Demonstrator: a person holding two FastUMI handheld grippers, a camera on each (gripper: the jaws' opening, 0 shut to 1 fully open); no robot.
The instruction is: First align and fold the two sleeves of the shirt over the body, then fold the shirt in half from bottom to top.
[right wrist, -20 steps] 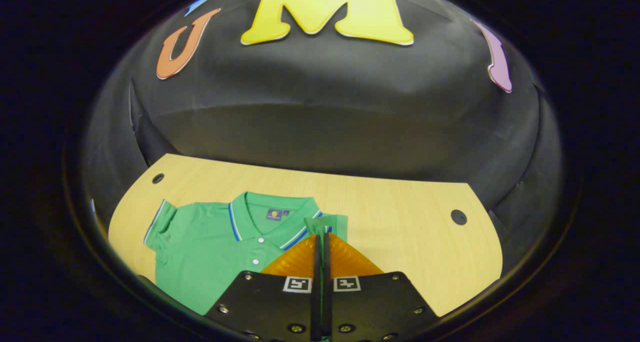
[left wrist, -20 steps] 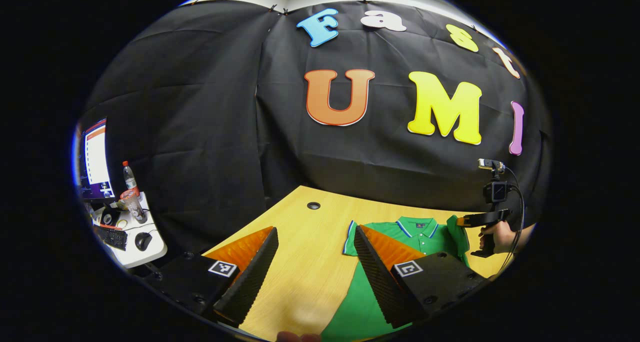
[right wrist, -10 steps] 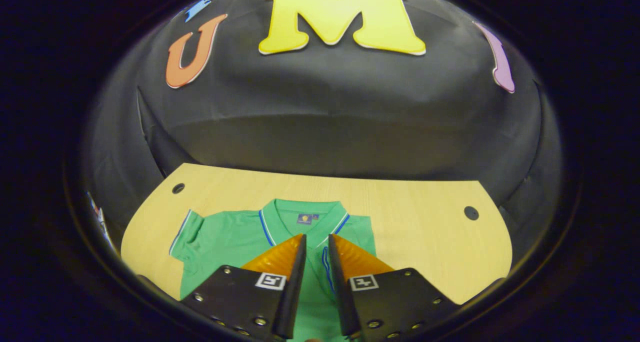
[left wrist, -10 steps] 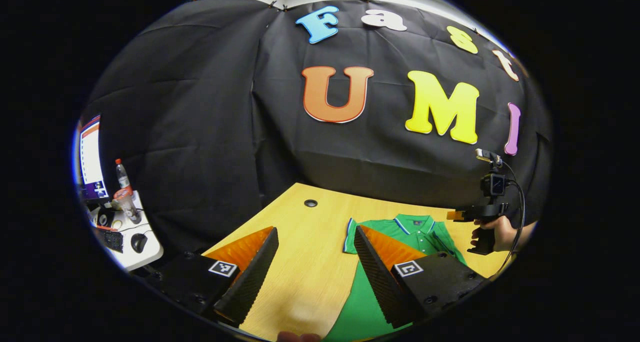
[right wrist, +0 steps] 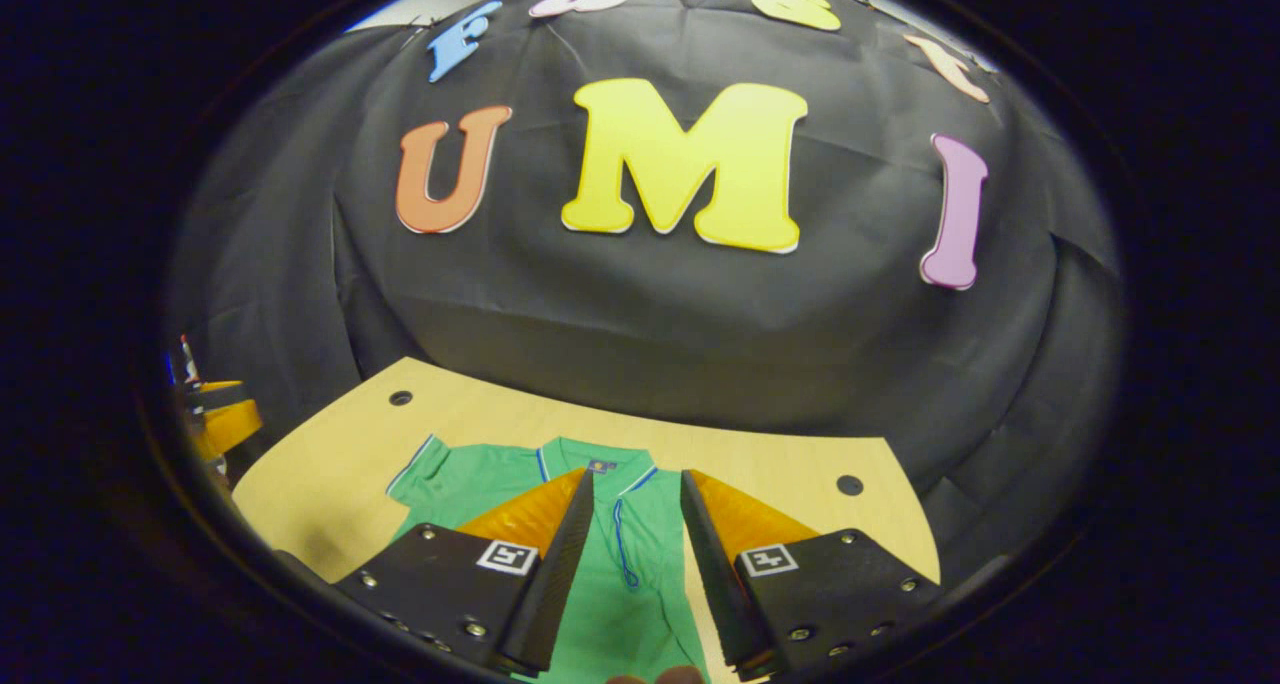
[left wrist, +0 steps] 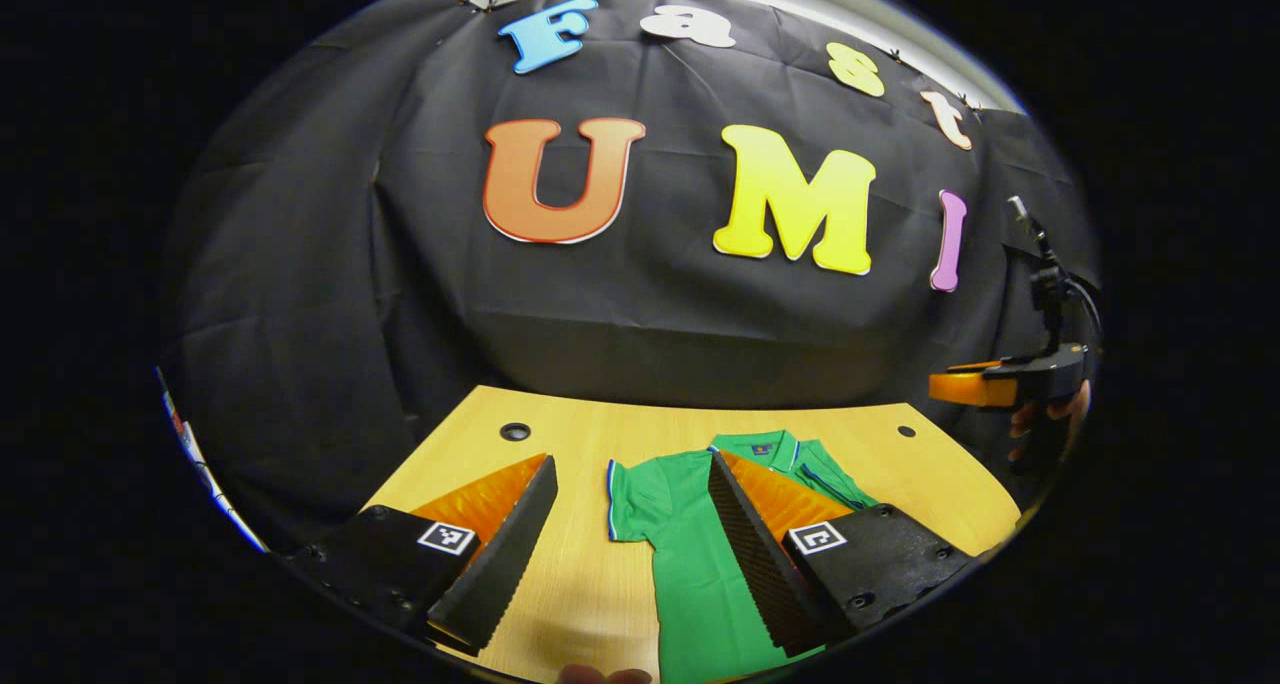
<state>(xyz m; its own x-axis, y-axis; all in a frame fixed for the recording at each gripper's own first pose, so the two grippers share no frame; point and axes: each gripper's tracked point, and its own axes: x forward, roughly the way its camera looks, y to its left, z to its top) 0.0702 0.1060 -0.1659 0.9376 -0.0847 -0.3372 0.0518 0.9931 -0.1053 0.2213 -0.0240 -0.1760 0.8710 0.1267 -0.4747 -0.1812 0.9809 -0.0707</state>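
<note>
Desk [left wrist: 560, 444]: wooden, carries shirt [left wrist: 690, 564] flat, collar toward booth wall.
Shirt: judged light, soft, limp knit; likely sags and creases if lifted by one point. Best hold judged at sleeve cuff edge, thin pinch, low lift.
Look: green polo, blue-white trim on collar and cuffs; one sleeve [right wrist: 640, 534] seems already folded across body, other sleeve [left wrist: 628, 494] spread flat.
Left gripper [left wrist: 632, 544]: fingers wide apart, empty, above spread sleeve.
Right gripper [right wrist: 632, 564]: fingers apart, empty, over shirt.

Green polo shirt [right wrist: 600, 604] lay flat, collar [right wrist: 590, 461] away, blue-and-white trim. One sleeve was folded over the body, its blue edge running between the right tongs [right wrist: 635, 589]; the other sleeve [left wrist: 632, 499] spread out between the left tongs [left wrist: 630, 554].
</note>
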